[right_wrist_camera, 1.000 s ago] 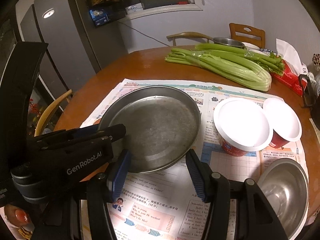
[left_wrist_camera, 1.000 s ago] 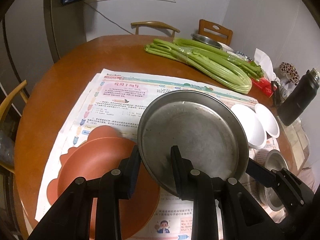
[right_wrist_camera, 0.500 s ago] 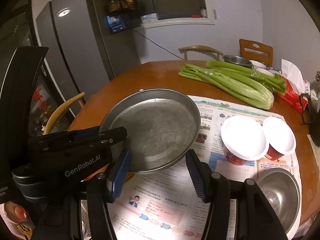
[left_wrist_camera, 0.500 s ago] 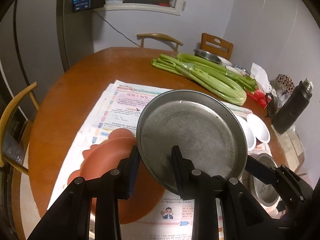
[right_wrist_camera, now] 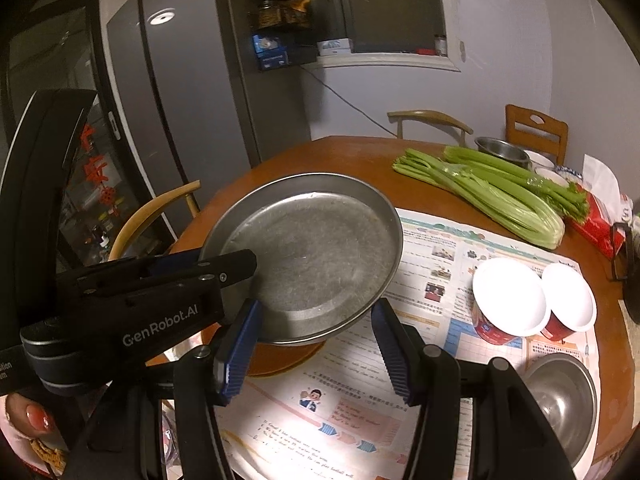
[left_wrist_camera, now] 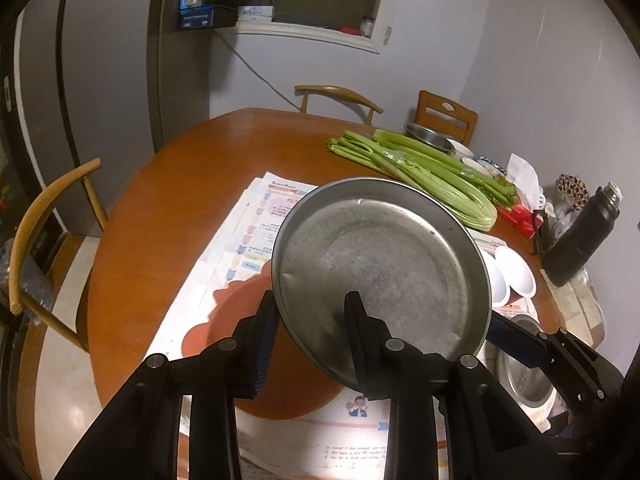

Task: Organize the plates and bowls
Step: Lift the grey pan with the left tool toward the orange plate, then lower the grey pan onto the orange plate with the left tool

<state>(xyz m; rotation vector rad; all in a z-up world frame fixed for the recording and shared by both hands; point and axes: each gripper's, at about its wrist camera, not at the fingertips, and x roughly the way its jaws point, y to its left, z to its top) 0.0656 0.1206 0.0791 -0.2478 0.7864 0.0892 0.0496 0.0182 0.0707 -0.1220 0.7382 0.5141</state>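
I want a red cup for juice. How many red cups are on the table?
2. One red cup stands on the newspaper to the right of the metal plate; the other cup stands touching its right side. More may be hidden.

"GenRobot.AI", white letters, on black body of left gripper [right_wrist_camera: 248,264], seen left of right gripper's jaws. Newspaper [right_wrist_camera: 440,256] beyond and below jaws: coloured headings, small print, too small to read. Fridge [right_wrist_camera: 192,80] far behind jaws: blue sticker at top, unreadable. Blue box [right_wrist_camera: 270,53] on shelf: print illegible.
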